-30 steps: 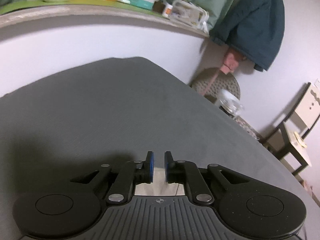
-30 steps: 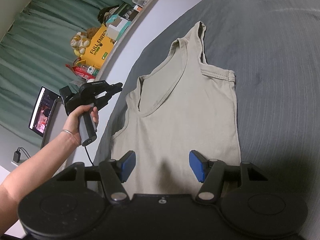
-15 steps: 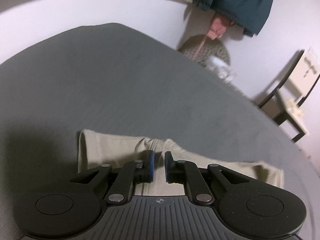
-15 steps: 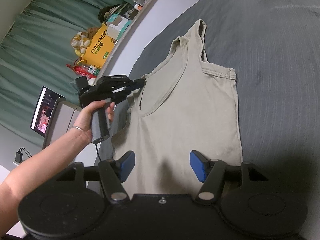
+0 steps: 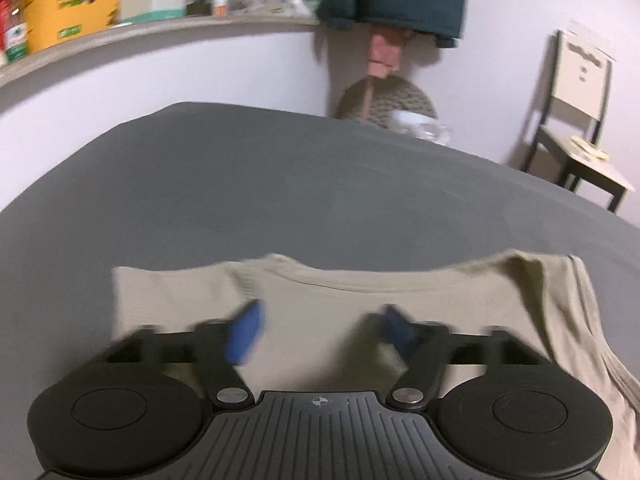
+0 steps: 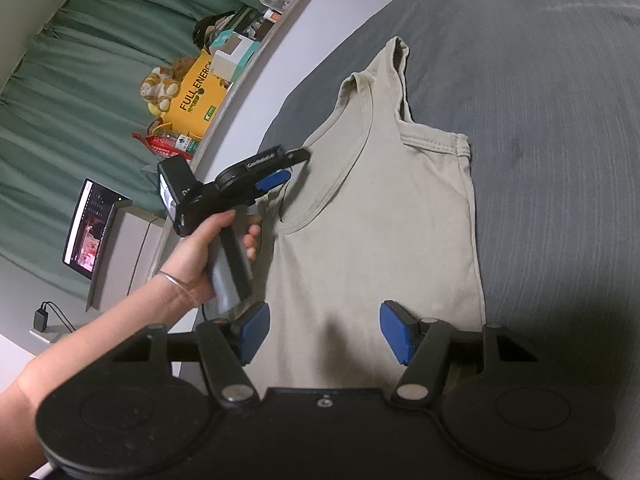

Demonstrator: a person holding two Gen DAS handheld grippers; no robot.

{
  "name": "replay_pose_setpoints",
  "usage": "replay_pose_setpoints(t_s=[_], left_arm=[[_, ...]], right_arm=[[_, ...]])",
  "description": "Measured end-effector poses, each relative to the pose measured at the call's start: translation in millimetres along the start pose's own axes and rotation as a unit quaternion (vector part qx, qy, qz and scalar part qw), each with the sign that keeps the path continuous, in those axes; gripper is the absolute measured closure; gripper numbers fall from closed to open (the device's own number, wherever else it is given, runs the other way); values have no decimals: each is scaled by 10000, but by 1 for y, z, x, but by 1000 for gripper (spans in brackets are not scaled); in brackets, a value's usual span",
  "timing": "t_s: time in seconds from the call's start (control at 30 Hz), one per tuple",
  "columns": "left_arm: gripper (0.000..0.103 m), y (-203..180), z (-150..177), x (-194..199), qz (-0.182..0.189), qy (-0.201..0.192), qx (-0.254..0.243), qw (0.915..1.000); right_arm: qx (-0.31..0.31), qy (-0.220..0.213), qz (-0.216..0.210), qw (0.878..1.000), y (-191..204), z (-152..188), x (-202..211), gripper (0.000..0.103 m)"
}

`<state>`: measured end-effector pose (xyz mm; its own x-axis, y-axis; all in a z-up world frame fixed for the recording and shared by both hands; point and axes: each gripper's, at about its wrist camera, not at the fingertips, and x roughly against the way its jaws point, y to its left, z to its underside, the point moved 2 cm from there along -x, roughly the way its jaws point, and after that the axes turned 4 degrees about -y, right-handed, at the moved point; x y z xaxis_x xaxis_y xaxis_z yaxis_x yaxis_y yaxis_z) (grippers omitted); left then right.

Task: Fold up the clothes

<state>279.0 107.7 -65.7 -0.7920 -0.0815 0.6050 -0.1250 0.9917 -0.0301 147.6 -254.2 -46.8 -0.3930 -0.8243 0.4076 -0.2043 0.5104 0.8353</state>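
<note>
Both claws sit over my beige tank top point(image 6: 384, 232), which lies flat on the grey bed point(image 6: 560, 120). My left gripper point(image 5: 320, 330) is opening above the strap end, nothing between its blurred pads (not touching cloth). My right gripper point(image 6: 324, 334) stands parted over the near hem, gripping nothing.

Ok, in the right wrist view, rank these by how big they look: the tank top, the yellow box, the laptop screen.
1. Tank top, clearly largest.
2. Laptop screen and yellow box look alike; unranked.
</note>
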Motion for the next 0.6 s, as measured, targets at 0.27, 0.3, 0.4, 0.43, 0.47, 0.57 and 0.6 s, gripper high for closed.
replay_pose_setpoints(t_s=[0.27,0.3,0.4,0.43,0.47,0.57,0.6], left_arm=[[4,-25,10,14,-620,-701,-1059,9900],[4,-25,7,18,-773,-820,-1274,9854],[9,-16,0,25,-1023,-920,-1535,9785],[22,-10,-2,27,-1003,-863,-1415,9810],[32,-4,-6,28,-965,-788,-1260,9842],[60,13,-13,19,-842,-556,-754,9920],[67,16,-15,15,-833,-539,-700,9926]], right_arm=[[-18,6,-16,10000,-1,0,-1,42],[-20,7,-18,10000,-1,0,-1,42],[-33,10,-25,10000,-1,0,-1,41],[-40,12,-28,10000,-1,0,-1,41],[-47,13,-32,10000,-2,0,-1,41],[-67,18,-41,10000,-2,0,-1,41],[-73,20,-44,10000,-2,1,-1,41]])
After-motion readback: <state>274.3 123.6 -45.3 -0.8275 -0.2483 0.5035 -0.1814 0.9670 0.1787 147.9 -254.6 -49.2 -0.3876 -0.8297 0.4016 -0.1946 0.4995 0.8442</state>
